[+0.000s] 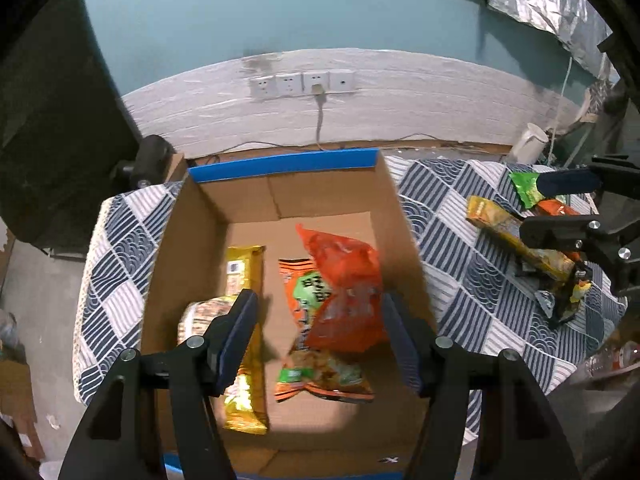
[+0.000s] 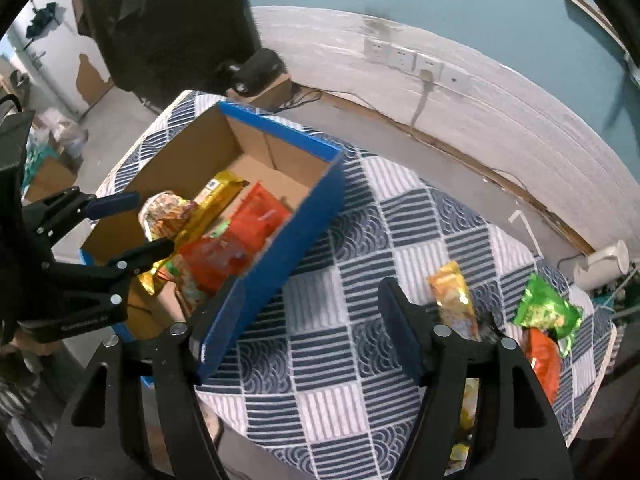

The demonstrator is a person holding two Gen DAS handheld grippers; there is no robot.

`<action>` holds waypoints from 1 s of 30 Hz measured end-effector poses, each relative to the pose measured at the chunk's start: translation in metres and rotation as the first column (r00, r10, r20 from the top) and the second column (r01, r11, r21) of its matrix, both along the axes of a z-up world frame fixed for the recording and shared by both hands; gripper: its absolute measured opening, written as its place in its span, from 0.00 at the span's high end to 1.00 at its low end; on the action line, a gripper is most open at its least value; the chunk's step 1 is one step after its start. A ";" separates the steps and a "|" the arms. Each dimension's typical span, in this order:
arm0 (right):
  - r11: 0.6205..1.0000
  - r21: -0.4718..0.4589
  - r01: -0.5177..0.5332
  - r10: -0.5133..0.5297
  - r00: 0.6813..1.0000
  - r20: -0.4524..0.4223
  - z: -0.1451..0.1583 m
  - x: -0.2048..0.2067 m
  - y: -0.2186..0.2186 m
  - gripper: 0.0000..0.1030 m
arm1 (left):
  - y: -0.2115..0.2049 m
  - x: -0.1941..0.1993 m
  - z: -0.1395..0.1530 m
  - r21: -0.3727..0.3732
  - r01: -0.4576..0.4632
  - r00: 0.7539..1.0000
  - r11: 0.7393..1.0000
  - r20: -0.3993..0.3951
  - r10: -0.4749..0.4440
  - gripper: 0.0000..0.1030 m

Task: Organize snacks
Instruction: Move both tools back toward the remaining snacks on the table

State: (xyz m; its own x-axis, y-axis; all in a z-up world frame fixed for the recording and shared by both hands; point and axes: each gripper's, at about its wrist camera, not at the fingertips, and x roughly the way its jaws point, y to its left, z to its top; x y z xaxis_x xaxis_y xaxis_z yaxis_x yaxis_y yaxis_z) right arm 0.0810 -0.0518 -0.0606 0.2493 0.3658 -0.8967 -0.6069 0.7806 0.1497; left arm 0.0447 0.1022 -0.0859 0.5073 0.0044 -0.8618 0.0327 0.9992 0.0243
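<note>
A cardboard box (image 1: pixel 280 164) with a blue rim stands on the checked cloth. Inside it lie a gold bar pack (image 1: pixel 244 276), a red bag (image 1: pixel 344 280), an orange and green pack (image 1: pixel 320 372) and a beige patterned pack (image 1: pixel 200 316). My left gripper (image 1: pixel 320 340) hangs open above them, its pads clear of the red bag. In the right wrist view the left gripper (image 2: pixel 136 226) shows over the box (image 2: pixel 288 240). My right gripper (image 2: pixel 308 320) is open and empty beside the box's near corner. To its right lie a yellow pack (image 2: pixel 452 300), a green pack (image 2: pixel 548 312) and an orange pack (image 2: pixel 544 360).
The blue and white checked cloth (image 1: pixel 460 260) covers a small table that ends close behind the box. A white jug (image 1: pixel 530 142) stands at the far right edge. Wall sockets (image 1: pixel 302 82) with a plugged cable sit behind. A black object (image 1: pixel 152 156) rests off the back left corner.
</note>
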 end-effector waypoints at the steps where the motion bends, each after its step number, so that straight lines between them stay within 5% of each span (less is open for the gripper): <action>1: 1.000 0.000 0.005 -0.005 1.000 0.002 0.000 0.000 -0.003 0.30 | -0.004 0.001 0.000 -0.004 0.007 1.000 1.000 -0.001 -0.007 0.36; 16: 0.985 0.002 0.170 -0.170 0.985 0.014 0.007 0.010 -0.105 0.30 | -0.079 0.012 0.001 0.000 0.119 0.993 0.993 -0.023 -0.119 0.30; 30: 0.939 -0.021 0.343 -0.343 0.939 -0.002 -0.011 0.013 -0.209 0.30 | -0.147 0.017 -0.011 -0.011 0.221 0.973 0.975 -0.072 -0.221 0.30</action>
